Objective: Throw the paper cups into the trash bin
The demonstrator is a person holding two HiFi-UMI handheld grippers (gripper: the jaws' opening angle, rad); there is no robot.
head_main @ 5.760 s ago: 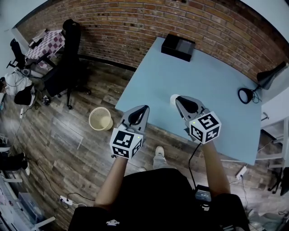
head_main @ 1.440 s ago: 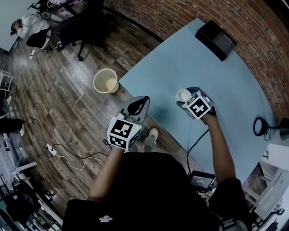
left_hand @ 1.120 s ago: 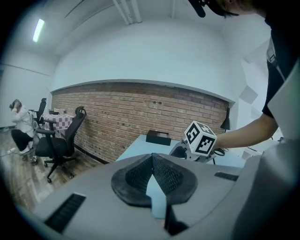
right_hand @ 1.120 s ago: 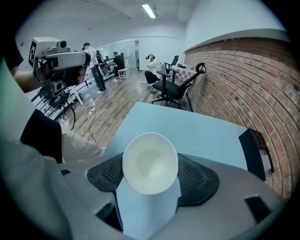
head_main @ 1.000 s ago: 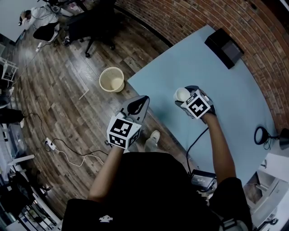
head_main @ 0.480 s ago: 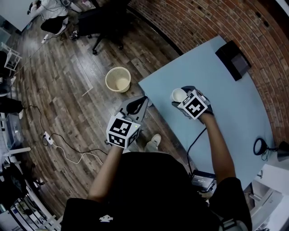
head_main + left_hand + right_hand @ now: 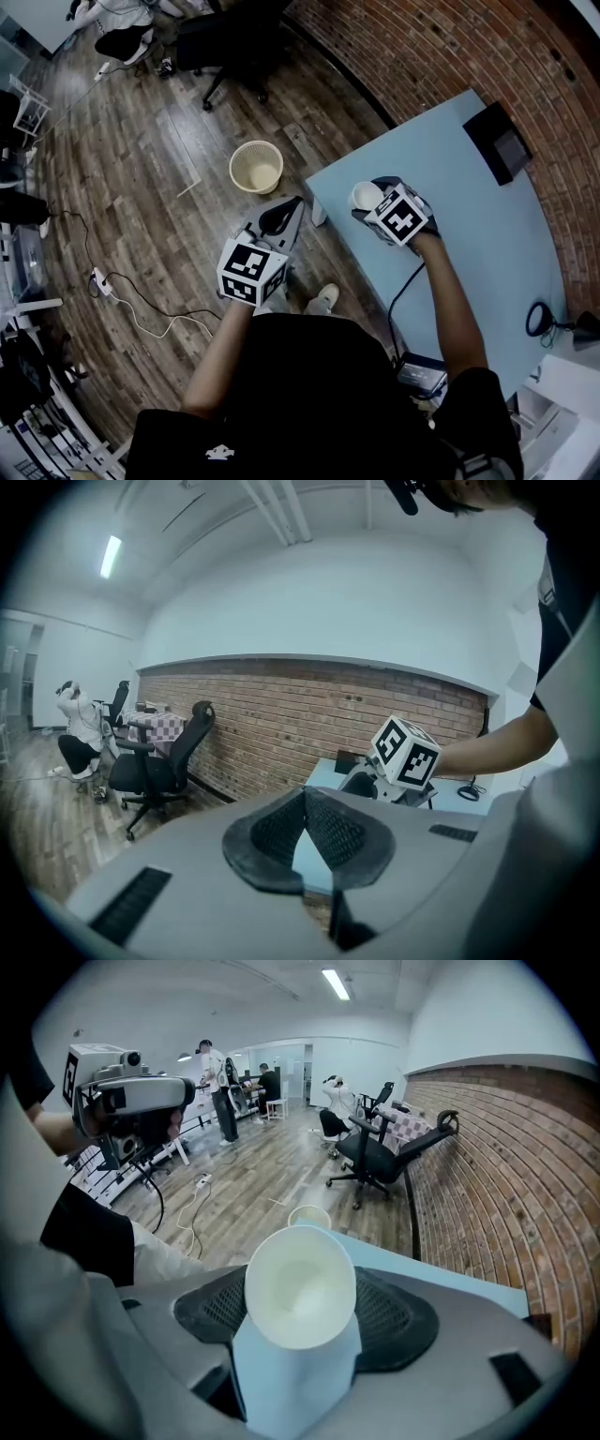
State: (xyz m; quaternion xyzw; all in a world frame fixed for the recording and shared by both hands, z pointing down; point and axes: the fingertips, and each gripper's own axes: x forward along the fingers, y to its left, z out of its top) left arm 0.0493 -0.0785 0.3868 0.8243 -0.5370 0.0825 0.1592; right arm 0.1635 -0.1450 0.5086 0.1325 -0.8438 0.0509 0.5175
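Observation:
A white paper cup (image 7: 300,1283) sits between the pads of my right gripper (image 7: 302,1335), mouth towards the camera, and the jaws are shut on it. In the head view the cup (image 7: 367,196) hangs over the near-left corner of the light blue table (image 7: 441,187), with the right gripper (image 7: 377,204) behind it. The cream trash bin (image 7: 256,167) stands on the wooden floor left of that corner; the right gripper view shows the bin (image 7: 309,1215) beyond the cup. My left gripper (image 7: 296,202) hovers off the table edge, shut and empty, its pads (image 7: 281,829) meeting at the tips.
A black box (image 7: 503,142) lies at the table's far end and a black lamp (image 7: 542,319) at its right. Office chairs (image 7: 230,37) stand on the floor beyond the bin. White cables (image 7: 141,300) trail over the floor at left. A brick wall (image 7: 525,66) runs behind the table.
Both grippers have drifted towards the table's left corner and the bin, the cup still in the right one. The bin now shows nearer to the hands.

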